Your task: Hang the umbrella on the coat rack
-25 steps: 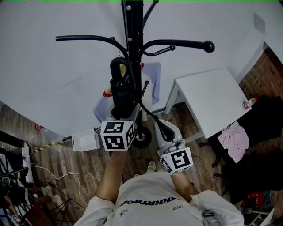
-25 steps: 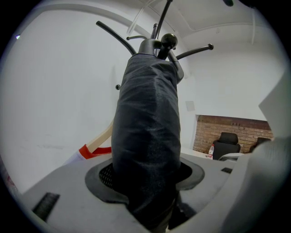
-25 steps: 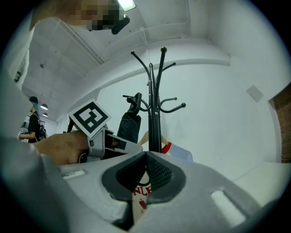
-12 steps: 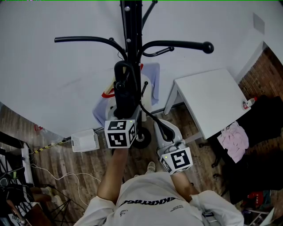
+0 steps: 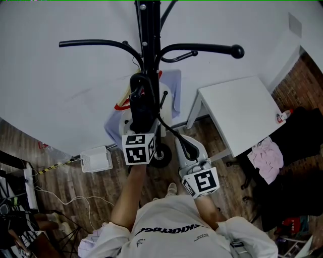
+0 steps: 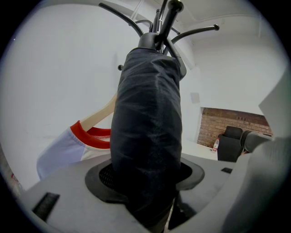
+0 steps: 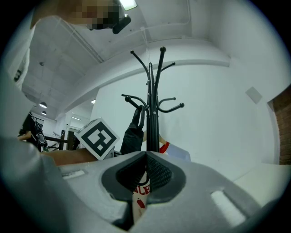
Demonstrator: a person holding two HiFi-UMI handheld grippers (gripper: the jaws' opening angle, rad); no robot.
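Ahead of me is a plain white wall [image 5: 60, 90], with a brick section [image 5: 309, 70] at its right. 1 white table [image 5: 237, 113] stands against it. The floor [image 5: 96, 189] is wood planks, with a white box [image 5: 96, 159] and loose cables [image 5: 60, 199] at my left. A pink cloth [image 5: 266, 155] lies at my right. Ceiling lights [image 7: 128, 4] are on.

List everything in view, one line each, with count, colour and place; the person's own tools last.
tall metal coat rack: one, black, straight ahead.
folded fabric umbrella: one, black, upright against the rack's pole.
shirt with red collar: one, white, on a wooden hanger behind the rack.
square table: one, white, right of the rack.
crumpled cloth: one, pink, right of the table.
small box: one, white, on the wooden floor, left.
left tongs: clamped on the umbrella.
right tongs: shut, empty.
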